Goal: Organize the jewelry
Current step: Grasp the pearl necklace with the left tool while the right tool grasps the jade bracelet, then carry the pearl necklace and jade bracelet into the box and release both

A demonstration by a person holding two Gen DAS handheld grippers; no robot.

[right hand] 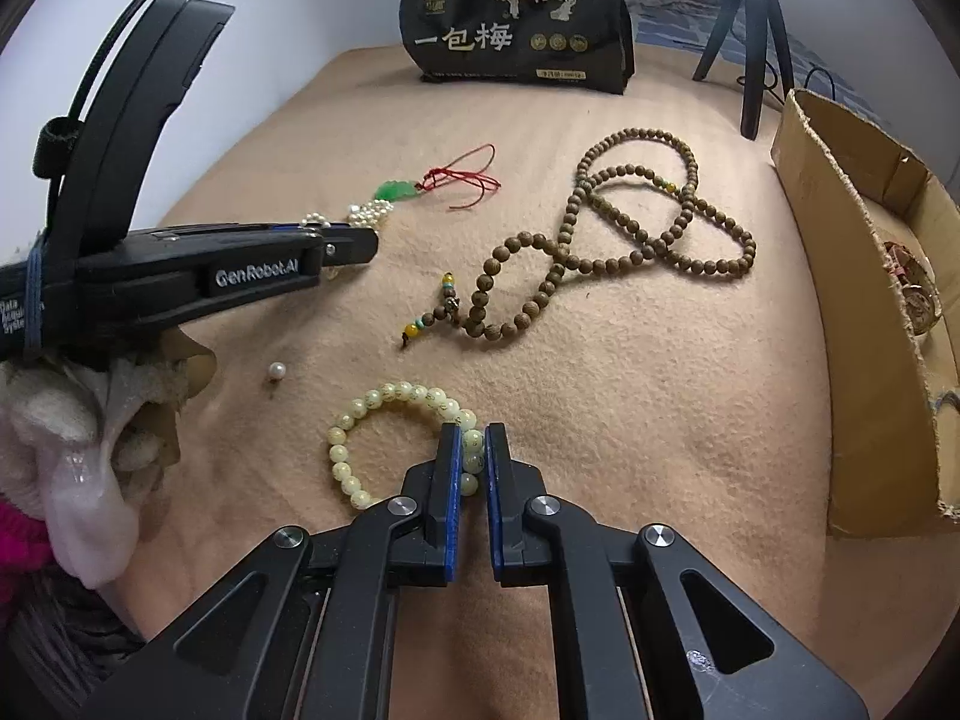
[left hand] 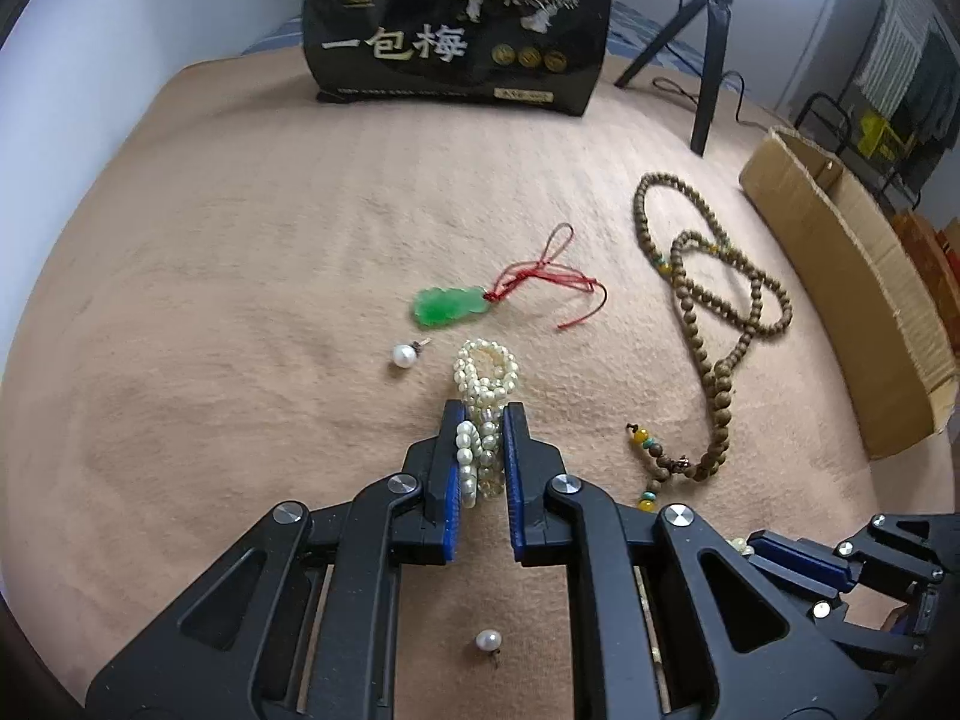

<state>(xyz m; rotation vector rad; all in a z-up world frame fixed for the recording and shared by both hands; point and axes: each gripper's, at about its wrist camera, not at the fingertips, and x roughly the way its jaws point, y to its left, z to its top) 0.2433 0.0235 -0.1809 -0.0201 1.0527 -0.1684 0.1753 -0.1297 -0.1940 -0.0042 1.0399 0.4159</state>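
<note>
Pearls (left hand: 486, 384) stretch lengthwise away from the clenching left gripper (left hand: 483, 414); right gripper (right hand: 473, 435) pinches bead bracelet (right hand: 384, 414).

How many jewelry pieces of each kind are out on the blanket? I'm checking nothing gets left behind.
Beaded bracelets: 2, the small-pearl bracelet and the pale bead bracelet
Long bead strands: 1, the brown bead strand
Pendants: 1, the green pendant
Loose pearls: 2
Total: 6
</note>
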